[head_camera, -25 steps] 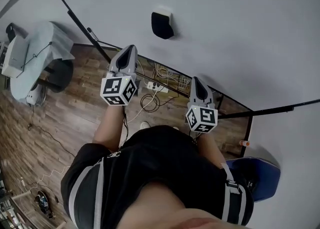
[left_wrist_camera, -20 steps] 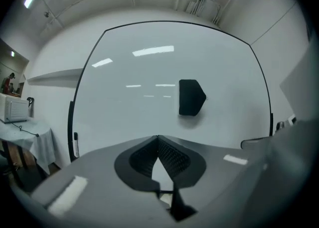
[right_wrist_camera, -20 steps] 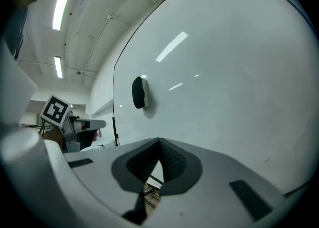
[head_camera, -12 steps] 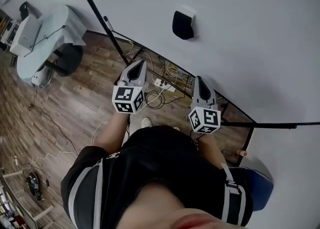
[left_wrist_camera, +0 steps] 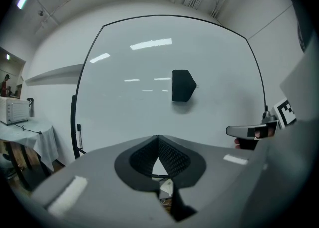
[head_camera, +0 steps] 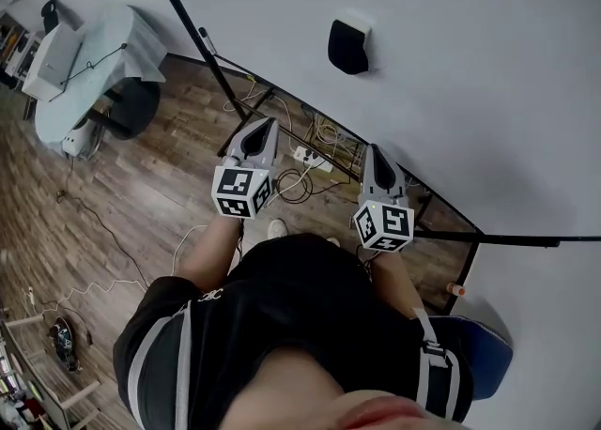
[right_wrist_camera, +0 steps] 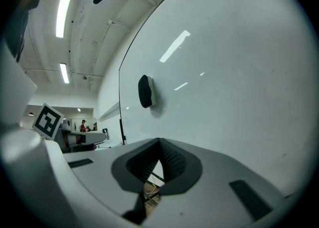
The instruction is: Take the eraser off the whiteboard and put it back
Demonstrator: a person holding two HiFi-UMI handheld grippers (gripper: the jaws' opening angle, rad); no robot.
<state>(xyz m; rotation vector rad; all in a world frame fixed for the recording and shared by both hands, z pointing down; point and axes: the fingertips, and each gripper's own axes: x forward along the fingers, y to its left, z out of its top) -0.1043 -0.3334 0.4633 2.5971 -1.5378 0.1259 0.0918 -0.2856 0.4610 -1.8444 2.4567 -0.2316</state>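
Since the left gripper (head_camera: 260,130) and the right gripper (head_camera: 377,154) both have their jaws together and empty, reaching now may knock the eraser (head_camera: 347,46) off the whiteboard (head_camera: 488,71).

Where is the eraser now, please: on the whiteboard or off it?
On it: the eraser sits on the whiteboard, apart from the left gripper and right gripper, both shut, empty.

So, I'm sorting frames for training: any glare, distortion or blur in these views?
Left gripper view: bright reflections streak the whiteboard above the eraser, and the fisheye bows its outline. Right gripper view: similar streaks, and a soft shadow beside the eraser. Head view: even light, eraser sharp, bottom edge blurred.
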